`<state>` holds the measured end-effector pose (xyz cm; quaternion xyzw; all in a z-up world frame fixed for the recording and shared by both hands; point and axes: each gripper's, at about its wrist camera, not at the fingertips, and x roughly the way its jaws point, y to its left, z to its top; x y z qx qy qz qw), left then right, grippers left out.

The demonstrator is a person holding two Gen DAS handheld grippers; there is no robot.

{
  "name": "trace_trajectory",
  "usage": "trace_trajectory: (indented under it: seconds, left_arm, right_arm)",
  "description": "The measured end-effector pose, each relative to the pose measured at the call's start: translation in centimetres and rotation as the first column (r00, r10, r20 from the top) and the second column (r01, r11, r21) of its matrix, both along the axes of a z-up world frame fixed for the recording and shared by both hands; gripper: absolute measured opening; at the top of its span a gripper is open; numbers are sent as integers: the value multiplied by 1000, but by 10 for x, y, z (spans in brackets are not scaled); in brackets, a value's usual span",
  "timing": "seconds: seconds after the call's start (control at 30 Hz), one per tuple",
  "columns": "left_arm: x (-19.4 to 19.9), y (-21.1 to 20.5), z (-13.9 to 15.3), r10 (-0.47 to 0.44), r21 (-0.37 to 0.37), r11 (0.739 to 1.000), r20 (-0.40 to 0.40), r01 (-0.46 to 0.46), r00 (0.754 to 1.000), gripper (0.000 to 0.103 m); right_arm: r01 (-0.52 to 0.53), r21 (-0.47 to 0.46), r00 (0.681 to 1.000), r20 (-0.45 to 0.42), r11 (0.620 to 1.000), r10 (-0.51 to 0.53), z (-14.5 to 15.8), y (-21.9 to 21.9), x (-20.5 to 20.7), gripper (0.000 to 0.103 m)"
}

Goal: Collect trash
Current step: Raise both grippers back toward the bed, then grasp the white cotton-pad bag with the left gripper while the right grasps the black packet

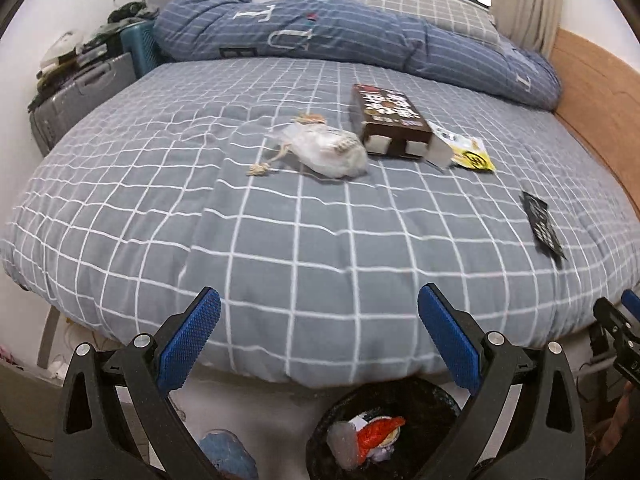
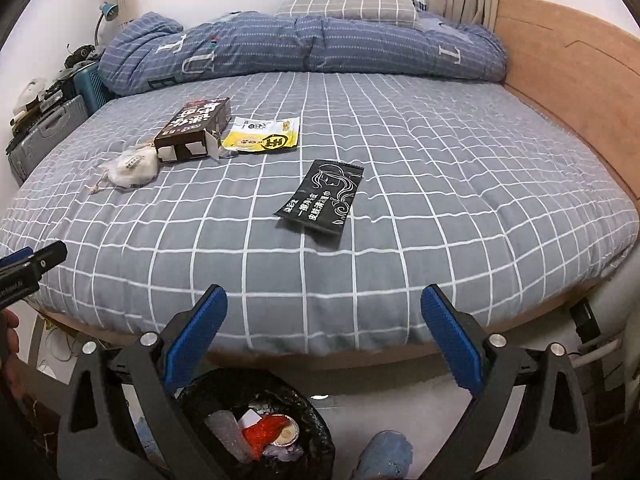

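Observation:
On the grey checked bed point(image 1: 280, 240) point(image 2: 440, 184) lie a clear plastic drawstring bag point(image 1: 324, 152) point(image 2: 130, 164), a brown carton point(image 1: 386, 120) point(image 2: 194, 128), a yellow and white packet point(image 1: 466, 148) point(image 2: 264, 136) and a black sachet point(image 1: 542, 224) point(image 2: 322, 202). A black-lined bin point(image 1: 432, 404) point(image 2: 296, 396) with trash in it stands on the floor at the bed's foot. My left gripper point(image 1: 320, 320) is open and empty above the bed's near edge. My right gripper point(image 2: 324, 320) is open and empty, to the right of the left one.
A rolled blue striped duvet point(image 1: 340, 36) point(image 2: 300, 46) and a checked pillow point(image 2: 344, 2) lie at the far end. A wooden headboard point(image 2: 568, 80) runs along the right. A grey suitcase point(image 1: 76, 96) with clutter stands to the left. My slippered feet point(image 1: 228, 452) point(image 2: 384, 456) flank the bin.

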<state>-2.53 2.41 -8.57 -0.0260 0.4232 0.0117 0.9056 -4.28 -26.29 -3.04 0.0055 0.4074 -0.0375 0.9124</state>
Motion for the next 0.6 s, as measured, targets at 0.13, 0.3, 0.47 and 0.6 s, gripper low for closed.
trace_trajectory:
  seconds: [0.13, 0.3, 0.47, 0.6]
  left_arm:
    - [15, 2, 1, -8, 4, 1000, 3, 8, 1000, 97]
    - [39, 0, 5, -10, 0, 1000, 27, 11, 1000, 97]
    - [61, -1, 10, -7, 16, 1000, 47, 7, 999, 97]
    - [83, 2, 10, 2, 4, 1000, 46, -2, 999, 97]
  right_arm:
    - [17, 18, 1000, -12, 1000, -17, -2, -5, 15, 91]
    - [23, 19, 1000, -18, 1000, -23, 1, -4, 38, 91]
    - [27, 7, 999, -17, 1000, -27, 4, -3, 59, 91]
    - [42, 22, 998, -41, 999, -41, -2, -6, 83, 91]
